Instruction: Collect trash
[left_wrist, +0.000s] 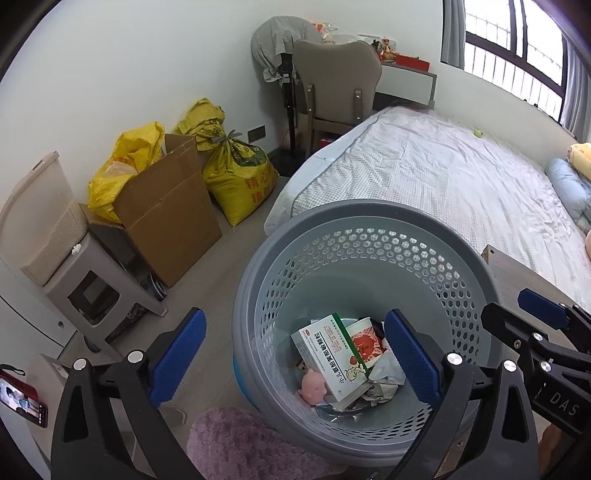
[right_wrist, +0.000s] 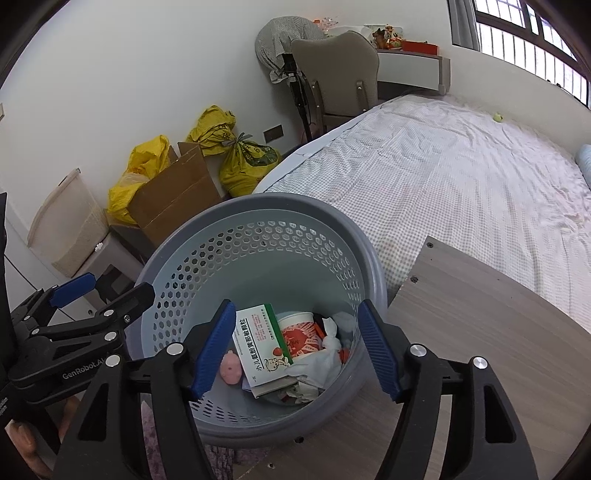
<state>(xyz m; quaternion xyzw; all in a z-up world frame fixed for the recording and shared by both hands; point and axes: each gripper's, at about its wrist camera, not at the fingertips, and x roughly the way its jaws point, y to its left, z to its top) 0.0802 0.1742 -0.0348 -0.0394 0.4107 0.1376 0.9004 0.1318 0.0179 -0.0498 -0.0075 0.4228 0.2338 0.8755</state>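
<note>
Both tongs (left_wrist: 295, 363) (right_wrist: 297, 352) spread, empty — trash basket (left_wrist: 258, 280) below

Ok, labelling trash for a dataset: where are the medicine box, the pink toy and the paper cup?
medicine box (right_wrist: 263, 345), right wrist view, printed front face.
pink toy (right_wrist: 231, 367), right wrist view, its body.
paper cup (left_wrist: 364, 341), left wrist view, red-printed side.

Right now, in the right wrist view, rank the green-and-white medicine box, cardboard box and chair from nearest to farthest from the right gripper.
1. Medicine box, in the grey basket, between the right gripper fingers.
2. Cardboard box, on the floor at upper left, beyond the basket.
3. Chair, farthest, by the back wall.
</note>
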